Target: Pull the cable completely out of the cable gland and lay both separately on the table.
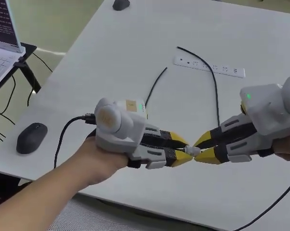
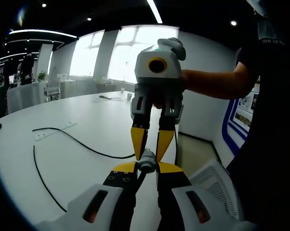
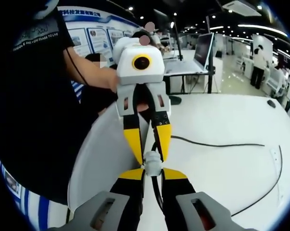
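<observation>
Cable gland point(image 1: 192, 151) hangs in the air above the near edge of the table point(image 1: 135, 43), where the tips of both tools meet. The left gripper point(image 1: 184, 151) pinches it, and the right gripper point(image 1: 198, 150) appears clamped on the black cable point(image 3: 157, 192) right beside it. The pull looks barely begun. Next, the hands should draw straight apart until the cable slips free. A loose black lead point(image 1: 154, 86), a power strip point(image 1: 209, 66) and a mouse point(image 1: 31, 137) leave bare tabletop for setting both down.

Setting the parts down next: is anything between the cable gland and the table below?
Nothing visible. The small whitish cable gland, held between the left gripper and right gripper, hangs directly over the white table; the white power strip lies farther back.
</observation>
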{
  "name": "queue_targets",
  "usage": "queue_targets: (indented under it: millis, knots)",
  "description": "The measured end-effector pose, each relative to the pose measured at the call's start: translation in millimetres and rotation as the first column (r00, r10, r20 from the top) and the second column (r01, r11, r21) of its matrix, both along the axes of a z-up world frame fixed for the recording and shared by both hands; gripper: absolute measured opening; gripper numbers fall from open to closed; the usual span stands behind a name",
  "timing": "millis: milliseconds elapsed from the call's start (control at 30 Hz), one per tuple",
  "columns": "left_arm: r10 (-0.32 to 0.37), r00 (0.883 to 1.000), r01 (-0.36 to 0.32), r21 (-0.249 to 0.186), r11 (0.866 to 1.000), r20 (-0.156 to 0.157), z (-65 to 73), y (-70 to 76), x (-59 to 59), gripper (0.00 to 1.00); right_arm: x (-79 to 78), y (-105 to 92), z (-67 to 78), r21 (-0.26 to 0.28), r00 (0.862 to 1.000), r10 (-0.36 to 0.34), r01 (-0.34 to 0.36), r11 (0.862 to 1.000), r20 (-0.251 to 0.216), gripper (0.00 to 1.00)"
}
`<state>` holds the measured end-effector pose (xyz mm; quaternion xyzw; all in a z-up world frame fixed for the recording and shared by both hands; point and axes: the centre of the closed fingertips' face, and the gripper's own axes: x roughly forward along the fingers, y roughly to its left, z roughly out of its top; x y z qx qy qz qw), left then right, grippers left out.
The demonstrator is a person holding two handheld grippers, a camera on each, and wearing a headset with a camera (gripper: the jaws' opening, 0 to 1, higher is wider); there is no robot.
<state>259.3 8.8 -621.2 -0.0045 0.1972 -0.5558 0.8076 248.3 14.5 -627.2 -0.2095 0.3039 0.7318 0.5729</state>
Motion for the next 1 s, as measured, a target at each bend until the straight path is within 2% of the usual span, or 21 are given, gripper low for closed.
queue_targets:
  millis: [133, 200, 300, 400, 467, 500, 567, 633, 667, 700, 733, 767, 1000]
  knots:
    - [0.006, 1.0, -0.006, -0.019, 1.0, -0.014, 5.2, 3.2, 2.3, 0.15, 3.7, 2.1, 5.1, 0.037, 0.999, -0.033, 0.033, 0.999, -0.021, 0.09]
    - [0.003, 1.0, -0.003, -0.029, 1.0, -0.014, 8.7, 3.9, 2.2, 0.15, 4.1, 3.0, 8.8, 0.061, 0.998, -0.052, 0.055, 0.997, -0.047, 0.09]
    - [0.004, 1.0, -0.005, -0.045, 0.999, -0.03, 12.2, 4.3, 2.3, 0.15, 5.8, 2.4, 11.5, 0.082, 0.991, -0.086, 0.094, 0.992, -0.098, 0.09]
    - [0.002, 1.0, -0.003, -0.042, 0.999, -0.027, 11.7, 4.9, 2.8, 0.15, 9.2, -2.1, 11.6, 0.075, 0.982, -0.119, 0.131, 0.989, -0.144, 0.11]
    - [-0.004, 1.0, 0.003, -0.041, 0.999, -0.021, 12.9, 4.7, 1.5, 0.15, 8.8, -4.4, 14.6, 0.087, 0.972, -0.129, 0.148, 0.985, -0.197, 0.12]
    - [-0.005, 1.0, 0.004, -0.041, 0.999, -0.018, 13.2, 4.7, 1.1, 0.15, 8.5, -4.6, 17.3, 0.094, 0.957, -0.144, 0.172, 0.981, -0.251, 0.13]
    - [-0.015, 1.0, 0.015, -0.035, 0.999, 0.001, 14.4, 4.2, 0.1, 0.15, 10.1, -3.1, 23.0, 0.131, 0.935, -0.149, 0.2, 0.971, -0.322, 0.14]
    - [-0.022, 1.0, 0.023, -0.027, 0.999, 0.02, 15.2, 3.9, -0.7, 0.15, 9.1, -3.5, 25.9, 0.12, 0.902, -0.162, 0.226, 0.967, -0.4, 0.15]
    - [-0.025, 0.999, 0.026, -0.018, 1.0, 0.04, 16.0, 4.2, -0.5, 0.15, 10.1, -2.0, 29.0, 0.123, 0.882, -0.169, 0.245, 0.962, -0.44, 0.15]
    - [-0.027, 0.999, 0.028, -0.019, 0.999, 0.046, 17.0, 4.3, -0.1, 0.15, 10.0, -0.8, 30.1, 0.126, 0.876, -0.166, 0.247, 0.961, -0.453, 0.16]
    - [-0.027, 0.998, 0.028, -0.021, 0.999, 0.048, 17.2, 4.6, 0.4, 0.15, 11.3, -0.5, 29.2, 0.133, 0.886, -0.161, 0.24, 0.962, -0.436, 0.15]
    - [-0.028, 0.998, 0.029, -0.021, 0.999, 0.051, 17.4, 4.7, 0.6, 0.15, 10.3, 0.3, 29.4, 0.136, 0.888, -0.159, 0.238, 0.962, -0.431, 0.14]
    - [-0.032, 0.998, 0.034, -0.027, 0.999, 0.056, 20.6, 6.4, 1.6, 0.15, 4.4, 6.0, 22.6, 0.12, 0.887, -0.143, 0.215, 0.969, -0.439, 0.1]
